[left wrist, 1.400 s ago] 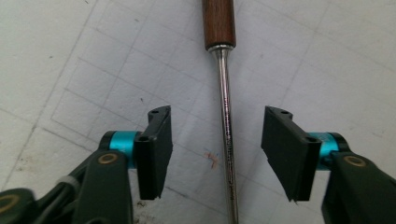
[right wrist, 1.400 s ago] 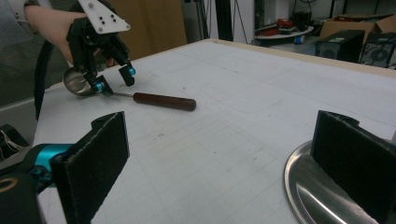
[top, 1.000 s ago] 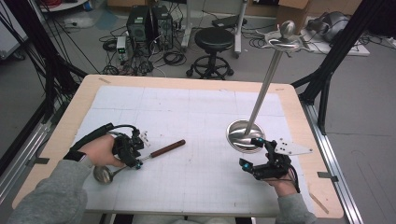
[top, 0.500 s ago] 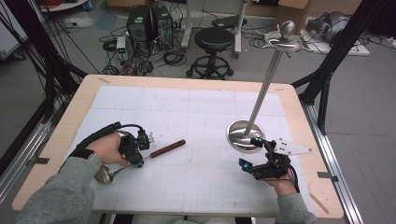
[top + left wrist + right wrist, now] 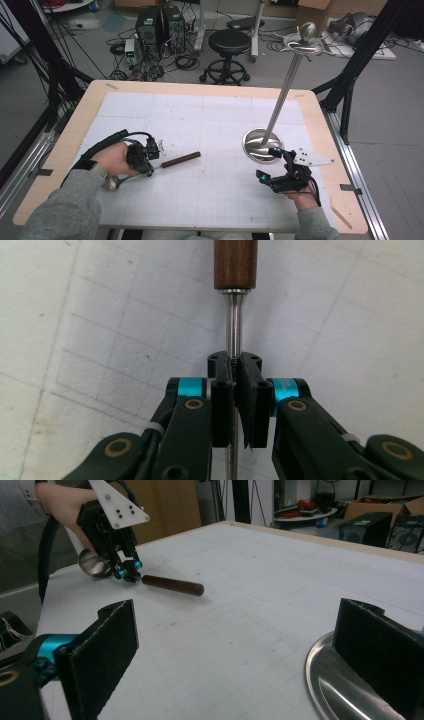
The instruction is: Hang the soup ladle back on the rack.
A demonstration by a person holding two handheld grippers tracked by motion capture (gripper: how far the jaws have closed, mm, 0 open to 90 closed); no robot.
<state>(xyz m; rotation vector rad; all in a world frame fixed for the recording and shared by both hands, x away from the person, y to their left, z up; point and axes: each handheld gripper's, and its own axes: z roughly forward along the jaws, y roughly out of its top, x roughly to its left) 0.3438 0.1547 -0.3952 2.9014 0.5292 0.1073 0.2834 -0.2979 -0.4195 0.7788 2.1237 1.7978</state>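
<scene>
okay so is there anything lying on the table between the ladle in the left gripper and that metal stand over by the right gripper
Nothing visible. The left gripper is shut on the ladle by its metal shaft, and the white mat between its wooden handle and the stand's round base lies bare. The right gripper, open, sits beside that base, not across the path.

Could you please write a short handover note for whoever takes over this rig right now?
Left claw: its jaws have just been closing and are now shut on the thin metal shaft of the ladle, just below the wooden handle. The ladle lies flat on the table, bowl end by the left hand.
Right claw: open, empty, jaws beside the round base of the steel stand, not gripping it.
Done: ladle gripped.
Left: lift it, probably to hang on the stand's top; steady the base if needed.
</scene>
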